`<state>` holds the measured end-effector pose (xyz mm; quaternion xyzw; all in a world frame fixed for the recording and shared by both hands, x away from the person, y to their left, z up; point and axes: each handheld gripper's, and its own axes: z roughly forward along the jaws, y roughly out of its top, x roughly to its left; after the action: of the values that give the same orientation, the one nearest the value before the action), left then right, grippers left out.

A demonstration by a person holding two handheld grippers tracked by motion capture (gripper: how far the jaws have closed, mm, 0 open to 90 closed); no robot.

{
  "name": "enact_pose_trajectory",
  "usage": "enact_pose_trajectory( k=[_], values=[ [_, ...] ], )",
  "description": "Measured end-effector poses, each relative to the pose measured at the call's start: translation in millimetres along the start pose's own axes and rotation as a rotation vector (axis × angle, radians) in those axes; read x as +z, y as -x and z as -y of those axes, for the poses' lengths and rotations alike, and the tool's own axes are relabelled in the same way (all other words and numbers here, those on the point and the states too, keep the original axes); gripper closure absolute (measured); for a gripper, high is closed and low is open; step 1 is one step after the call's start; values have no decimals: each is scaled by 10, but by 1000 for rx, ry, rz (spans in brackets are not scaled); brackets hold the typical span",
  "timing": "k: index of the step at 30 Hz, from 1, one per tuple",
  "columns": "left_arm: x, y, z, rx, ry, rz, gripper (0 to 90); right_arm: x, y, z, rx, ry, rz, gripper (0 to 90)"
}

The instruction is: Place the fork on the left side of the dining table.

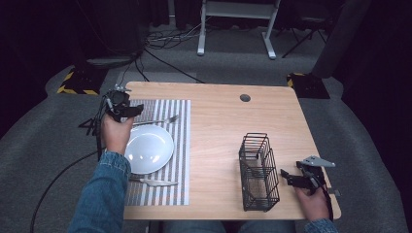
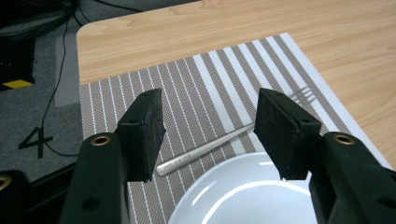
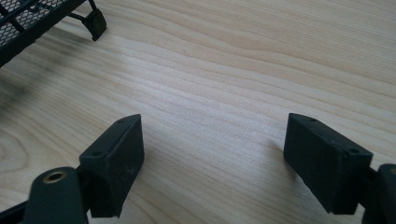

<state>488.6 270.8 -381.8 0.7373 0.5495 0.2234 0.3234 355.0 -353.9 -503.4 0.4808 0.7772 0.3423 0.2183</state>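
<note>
My left gripper (image 1: 132, 111) hovers over the far left part of a striped placemat (image 1: 180, 145), jaws open with nothing between them. In the left gripper view my left gripper (image 2: 210, 119) looks down on a silver fork (image 2: 210, 145) that lies flat on the placemat (image 2: 187, 88), just beyond a white plate (image 2: 243, 196). From above, the fork (image 1: 158, 120) rests behind the plate (image 1: 148, 148), and a knife (image 1: 155, 182) lies in front of it. My right gripper (image 1: 287, 177) stands open by the table's front right corner, and my right gripper (image 3: 212, 140) has bare wood under it.
A black wire basket (image 1: 258, 171) stands on the wooden table (image 1: 218, 126) just left of the right gripper; its foot and mesh (image 3: 28, 21) show at the upper left of the right gripper view. Cables trail over the grey carpet at the left.
</note>
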Motion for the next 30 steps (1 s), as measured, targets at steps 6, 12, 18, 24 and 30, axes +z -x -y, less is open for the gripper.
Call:
enact_pose_trajectory(
  k=[6,12,18,24,30],
  values=[
    [-328,133,70,55,53,20,404,1,0,0,1,1,0,204],
    [-640,256,195,97,92,38,381,1,1,-1,2,0,-1,204],
    [-927,386,389,112,137,58,377,3,1,-2,1,1,-1,203],
    [-1158,522,577,130,157,83,376,5,3,-3,-3,3,-4,203],
    [-1322,655,814,123,153,147,378,7,3,-7,-3,2,-7,203]
  ],
)
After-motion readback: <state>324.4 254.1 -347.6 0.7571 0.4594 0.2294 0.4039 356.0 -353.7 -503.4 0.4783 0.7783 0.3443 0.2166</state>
